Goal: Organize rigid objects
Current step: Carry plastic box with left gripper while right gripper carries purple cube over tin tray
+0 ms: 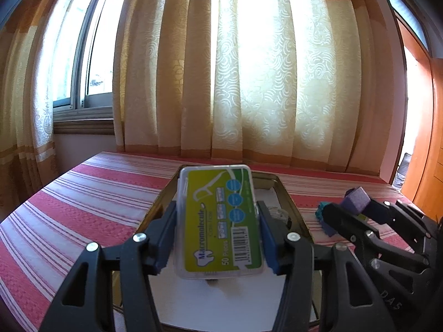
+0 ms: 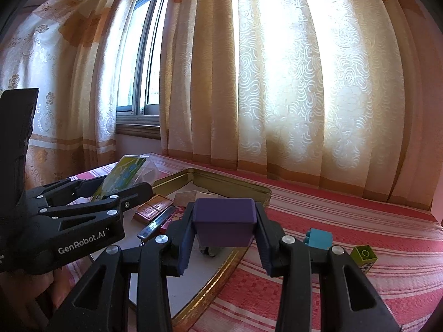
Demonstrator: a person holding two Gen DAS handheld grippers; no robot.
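- Floss box (image 1: 218, 218) sits clamped flat between the left gripper's (image 1: 217, 238) pads, above the tin (image 2: 229, 185); jaws partly open around it
- Purple block (image 2: 224, 221) is pinched in the right gripper (image 2: 224, 244), over the tin's edge
- Teal brick (image 2: 318, 238) and green brick (image 2: 363, 254) lie on the striped cloth (image 2: 346, 215), right of the tin

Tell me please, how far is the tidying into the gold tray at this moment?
Partly done. Done: a reddish box and a dark flat item already lie in the gold tray. In hand: the left claw grips the floss pick box above the tray; the right claw grips a purple block at the tray's edge. Left: a teal block and a green block sit on the striped cloth.
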